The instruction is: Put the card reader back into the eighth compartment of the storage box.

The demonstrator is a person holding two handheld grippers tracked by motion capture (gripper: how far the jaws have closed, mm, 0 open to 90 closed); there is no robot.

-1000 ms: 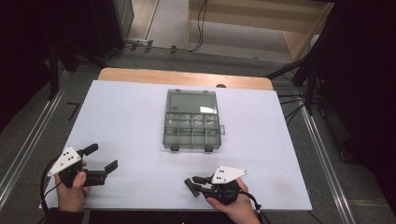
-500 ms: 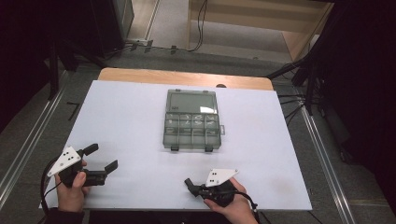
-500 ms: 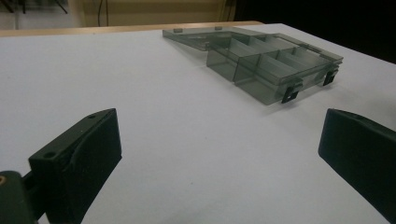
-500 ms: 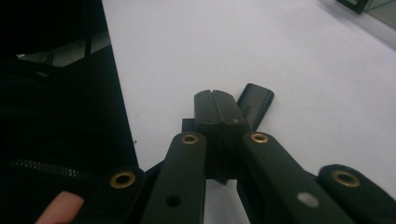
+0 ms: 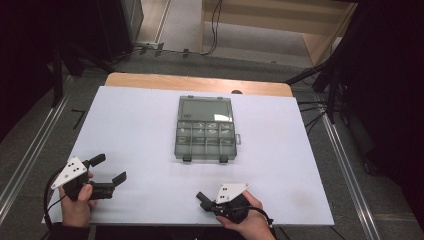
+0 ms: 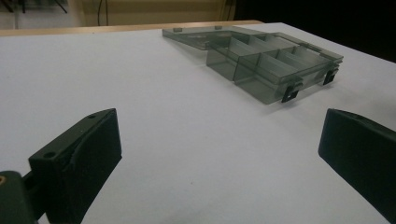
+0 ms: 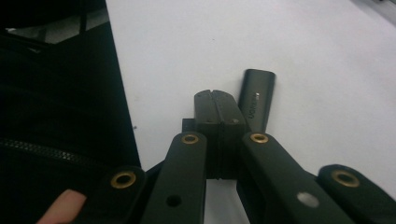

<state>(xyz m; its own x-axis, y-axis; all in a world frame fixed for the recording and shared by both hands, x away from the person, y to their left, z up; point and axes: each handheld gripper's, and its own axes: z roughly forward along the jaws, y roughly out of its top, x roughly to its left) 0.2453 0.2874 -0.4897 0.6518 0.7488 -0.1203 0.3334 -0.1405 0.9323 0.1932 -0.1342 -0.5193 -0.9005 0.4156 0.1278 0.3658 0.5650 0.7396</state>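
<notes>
While both hands rest at the near edge of the tabletop, nothing is held yet, so the work seems to be at its very start. The grey plastic box with small compartments sits in the middle of the white tabletop, well apart from both claws. Its lid lies open and flat on the far side, and its two dark clips face the near side. The compartments look empty, as far as I can see.

The left claw is at the near left, with its jaws wide apart and nothing between them; in the left gripper view it looks toward the box. The right claw is at the near right. Its jaws have just been closing, and in the right gripper view the right claw is fully closed, the two pads pressed together with nothing between them. Just beside them lies a small dark object on the tabletop; I cannot tell what it is.

I judge that everything is left to do: reach the box, and then close or fill it.
</notes>
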